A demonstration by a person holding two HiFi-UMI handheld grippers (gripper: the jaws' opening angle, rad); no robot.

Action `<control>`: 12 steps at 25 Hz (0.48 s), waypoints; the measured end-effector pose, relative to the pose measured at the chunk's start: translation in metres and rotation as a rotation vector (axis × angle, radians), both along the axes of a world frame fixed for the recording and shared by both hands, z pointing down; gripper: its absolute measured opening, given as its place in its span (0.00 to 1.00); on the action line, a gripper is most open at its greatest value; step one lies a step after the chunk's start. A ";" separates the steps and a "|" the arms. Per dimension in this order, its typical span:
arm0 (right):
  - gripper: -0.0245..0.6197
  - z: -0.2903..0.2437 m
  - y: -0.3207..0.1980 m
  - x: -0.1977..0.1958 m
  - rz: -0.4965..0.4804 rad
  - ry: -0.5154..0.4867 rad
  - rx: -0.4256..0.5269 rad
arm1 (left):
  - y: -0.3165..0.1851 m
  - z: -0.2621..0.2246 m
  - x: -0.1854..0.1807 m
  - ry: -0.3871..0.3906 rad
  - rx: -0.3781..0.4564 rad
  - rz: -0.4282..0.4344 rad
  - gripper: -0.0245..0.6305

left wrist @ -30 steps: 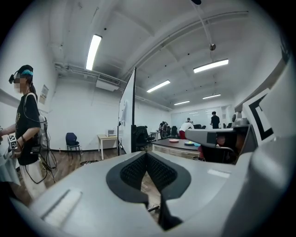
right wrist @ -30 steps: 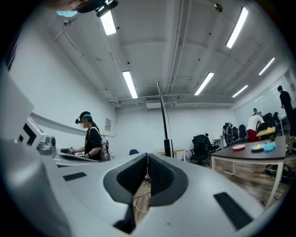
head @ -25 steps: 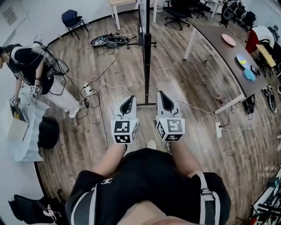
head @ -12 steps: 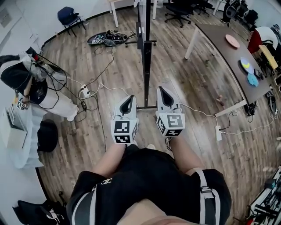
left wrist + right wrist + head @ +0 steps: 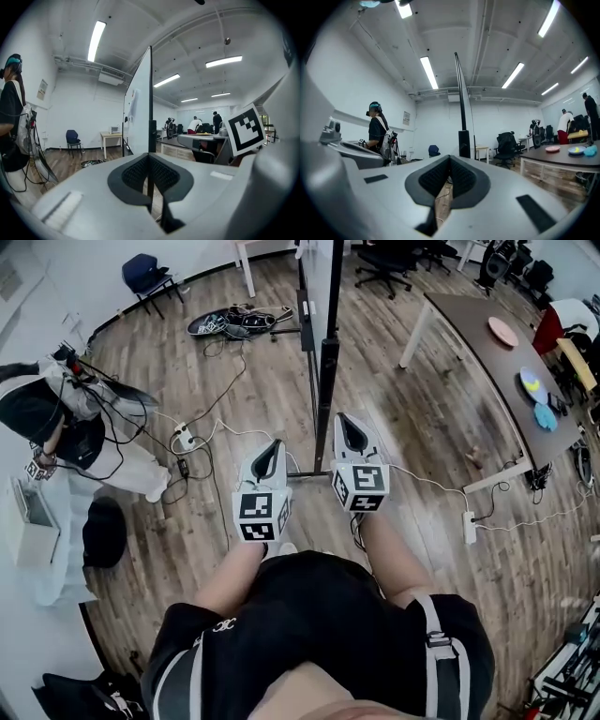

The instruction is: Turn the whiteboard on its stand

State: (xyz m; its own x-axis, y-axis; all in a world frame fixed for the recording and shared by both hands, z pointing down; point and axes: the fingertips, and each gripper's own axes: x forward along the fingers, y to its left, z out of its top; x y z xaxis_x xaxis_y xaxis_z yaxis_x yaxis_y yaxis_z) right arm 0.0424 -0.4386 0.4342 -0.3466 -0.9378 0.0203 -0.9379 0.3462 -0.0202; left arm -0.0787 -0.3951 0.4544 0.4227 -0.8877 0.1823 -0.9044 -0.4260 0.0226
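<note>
The whiteboard (image 5: 309, 277) stands edge-on ahead of me on a black stand (image 5: 325, 381) whose foot bar (image 5: 314, 474) lies on the wooden floor. My left gripper (image 5: 272, 448) is shut and empty, just left of the foot bar. On the other side of the post my right gripper (image 5: 352, 422) is shut too, with nothing in it. In the left gripper view the board's white face (image 5: 138, 108) rises straight ahead above the closed left gripper (image 5: 150, 159). In the right gripper view the board's thin edge (image 5: 461, 103) and the post clamp (image 5: 464, 143) stand beyond the closed right gripper (image 5: 450, 161).
A person (image 5: 56, 418) stands at the left with cables and a power strip (image 5: 185, 435) on the floor nearby. A cable heap (image 5: 234, 322) lies beside the stand. A brown table (image 5: 469, 334) with plates is at the right, another power strip (image 5: 469, 526) below it. A blue chair (image 5: 150, 277) stands far left.
Both grippers have moved forward toward the stand, which now looks nearer; the right tip is level with the post. The person at the left has shifted and bent over.
</note>
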 end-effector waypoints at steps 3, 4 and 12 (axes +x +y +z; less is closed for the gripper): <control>0.05 0.008 -0.014 0.000 0.018 0.015 -0.007 | -0.002 0.005 -0.007 0.012 -0.020 -0.010 0.05; 0.05 0.009 -0.018 0.000 0.026 0.019 -0.007 | -0.002 0.004 -0.008 0.011 -0.016 -0.012 0.05; 0.28 0.022 -0.074 -0.008 0.017 0.043 -0.031 | -0.011 -0.003 -0.020 0.016 0.009 -0.031 0.05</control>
